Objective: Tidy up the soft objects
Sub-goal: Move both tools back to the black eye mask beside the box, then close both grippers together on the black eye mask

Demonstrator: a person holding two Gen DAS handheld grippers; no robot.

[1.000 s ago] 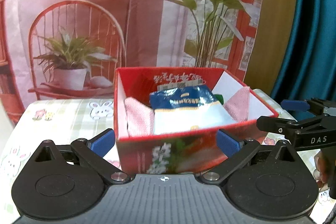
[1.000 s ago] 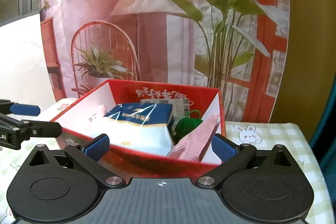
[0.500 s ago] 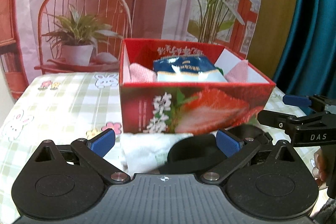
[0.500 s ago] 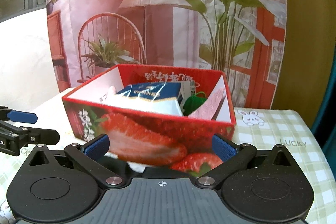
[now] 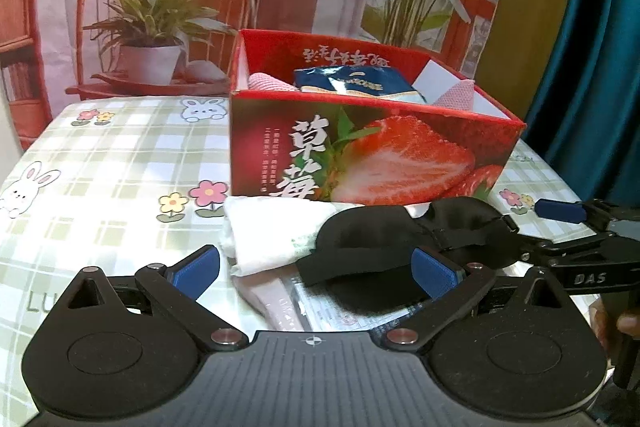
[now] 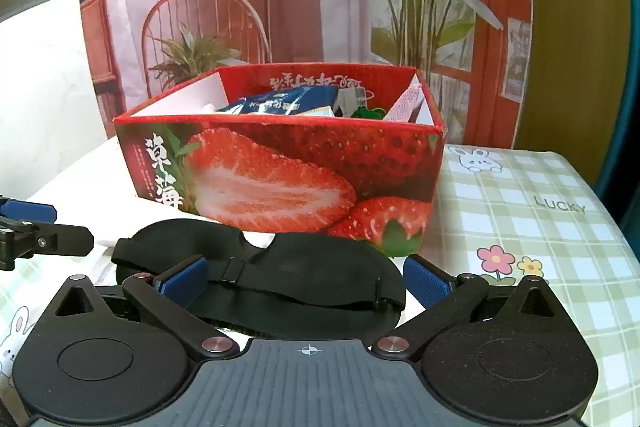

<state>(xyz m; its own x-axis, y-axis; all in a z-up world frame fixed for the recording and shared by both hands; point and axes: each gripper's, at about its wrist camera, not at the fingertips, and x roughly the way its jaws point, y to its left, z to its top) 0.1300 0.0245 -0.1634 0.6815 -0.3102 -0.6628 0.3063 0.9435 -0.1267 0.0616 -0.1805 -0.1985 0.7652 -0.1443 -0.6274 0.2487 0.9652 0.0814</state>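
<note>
Red strawberry box (image 5: 372,151) sat mid-table on the checked tablecloth (image 5: 120,155), already holding a blue-white packet (image 5: 356,83), pink cloths (image 5: 456,95) and something green (image 6: 366,113) at its right end. Directly in front of the box, blocking the near approach: black eye mask (image 6: 280,279) with its strap, lying partly over a white folded cloth (image 5: 272,231) and some flat printed packets (image 5: 304,303). Mask was just beside the box front; contact unclear. Open tablecloth lay left of the box in the left wrist view and right of it in the right wrist view; table edge near the teal curtain (image 5: 592,75). Left gripper (image 5: 316,267) spread wide, holding nothing, over cloth and mask. Right gripper (image 6: 306,277) spread wide, empty, pads flanking the mask.
</note>
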